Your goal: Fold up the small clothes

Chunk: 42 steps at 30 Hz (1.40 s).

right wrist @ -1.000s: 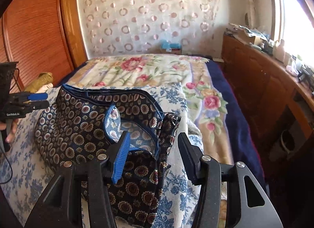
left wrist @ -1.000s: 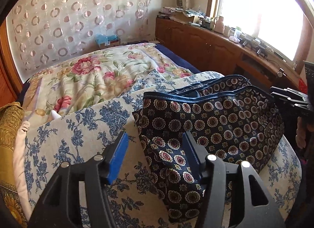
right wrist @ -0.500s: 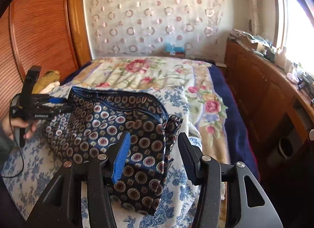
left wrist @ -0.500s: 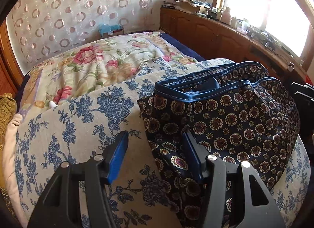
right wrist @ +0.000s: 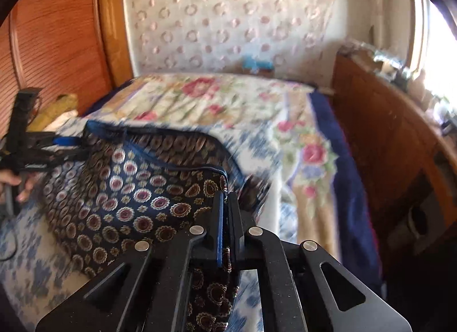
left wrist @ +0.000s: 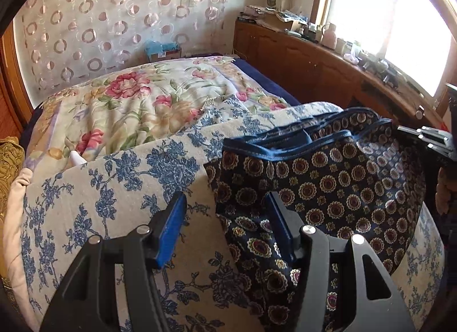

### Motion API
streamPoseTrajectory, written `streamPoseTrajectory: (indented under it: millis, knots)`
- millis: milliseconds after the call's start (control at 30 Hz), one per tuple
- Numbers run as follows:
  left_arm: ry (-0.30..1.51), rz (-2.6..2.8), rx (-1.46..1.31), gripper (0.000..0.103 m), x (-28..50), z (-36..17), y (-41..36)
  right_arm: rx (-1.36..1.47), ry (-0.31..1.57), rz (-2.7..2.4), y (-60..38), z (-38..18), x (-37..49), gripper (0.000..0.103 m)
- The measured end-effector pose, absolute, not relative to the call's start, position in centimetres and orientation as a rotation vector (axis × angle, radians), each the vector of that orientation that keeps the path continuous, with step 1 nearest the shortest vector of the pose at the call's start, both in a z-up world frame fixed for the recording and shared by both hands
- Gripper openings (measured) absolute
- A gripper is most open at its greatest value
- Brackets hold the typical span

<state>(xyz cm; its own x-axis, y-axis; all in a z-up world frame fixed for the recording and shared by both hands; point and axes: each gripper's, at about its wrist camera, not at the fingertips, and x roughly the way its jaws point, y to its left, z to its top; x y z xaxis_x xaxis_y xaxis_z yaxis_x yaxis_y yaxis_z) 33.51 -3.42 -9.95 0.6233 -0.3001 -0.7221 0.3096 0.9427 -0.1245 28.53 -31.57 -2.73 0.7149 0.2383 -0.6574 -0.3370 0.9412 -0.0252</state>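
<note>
Beyond the right gripper [right wrist: 225, 203] — jaws pinching patterned shorts [right wrist: 137, 200] — bedding blurs.

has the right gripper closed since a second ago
Yes. The right gripper stood open over the patterned garment; now its jaws are shut on the garment's edge, beside the blue floral cloth.

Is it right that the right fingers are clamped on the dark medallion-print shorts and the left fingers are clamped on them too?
Half right. The right gripper is shut on the shorts, as the right wrist view shows. The left gripper is open: the left wrist view shows only the shorts' edge lying between its spread fingers, unpinched.
</note>
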Motion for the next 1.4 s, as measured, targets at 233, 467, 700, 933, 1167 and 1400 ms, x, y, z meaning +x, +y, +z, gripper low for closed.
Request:
streamPoseTrajectory:
  millis: [233, 467, 700, 933, 1167, 1400]
  knots:
    - [0.872, -0.356, 0.018, 0.057, 34.8, -10.7, -3.9, -0.167, 0.782, 0.305, -31.5, -4.8, 30.1, 0.0]
    - [0.907, -0.358, 0.022, 0.057, 36.4, -11.4, -4.4, -0.16, 0.798, 0.289, -31.8, -5.0, 30.0, 0.009]
    - [0.898, -0.361, 0.033, 0.057, 36.6, -11.5, -4.6, -0.135, 0.819, 0.249, -32.6, -5.7, 31.0, 0.05]
    - [0.897, -0.363, 0.039, 0.057, 36.8, -11.4, -4.6, -0.093, 0.863, 0.31, -32.5, -6.7, 32.1, 0.05]
    - [0.896, -0.373, 0.056, 0.057, 37.2, -11.2, -5.0, -0.07, 0.882, 0.34, -32.4, -7.1, 32.9, 0.046]
    - [0.893, -0.45, 0.082, 0.03, 36.9, -11.0, -5.8, -0.095, 0.828, 0.394, -31.2, -6.4, 31.8, 0.009]
